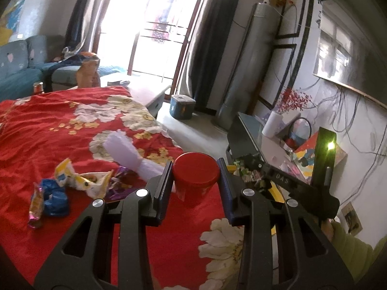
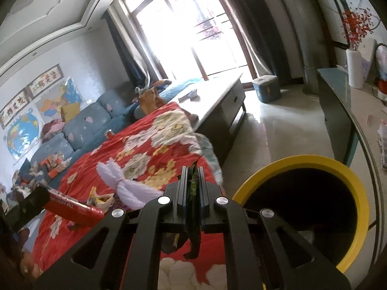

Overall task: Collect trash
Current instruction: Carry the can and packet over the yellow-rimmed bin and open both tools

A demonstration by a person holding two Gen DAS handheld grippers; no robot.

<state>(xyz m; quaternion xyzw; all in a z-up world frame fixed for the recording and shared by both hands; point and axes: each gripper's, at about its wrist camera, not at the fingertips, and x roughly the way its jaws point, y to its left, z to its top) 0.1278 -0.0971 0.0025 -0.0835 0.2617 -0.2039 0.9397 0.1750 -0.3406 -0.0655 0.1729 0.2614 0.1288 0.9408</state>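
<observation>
The left gripper (image 1: 196, 176) was clamped on a red can (image 1: 194, 171); the right gripper (image 2: 192, 181), pinched together on a dark wrapper (image 2: 193, 186), hung beside the yellow-rimmed bin (image 2: 300, 164). That thin wrapper might slip and miss the bin. Beyond, on the red cloth (image 1: 48, 120), lay about three more wrappers (image 1: 79, 181) and one white bundle (image 1: 128, 154)

One red can (image 1: 195, 174); one bin (image 2: 358, 191) (yellow-rimmed)

Glossy plastic red canister (image 1: 196, 172); crinkled foil wrappers (image 1: 79, 181); cloth bedspread (image 1: 60, 125).
</observation>
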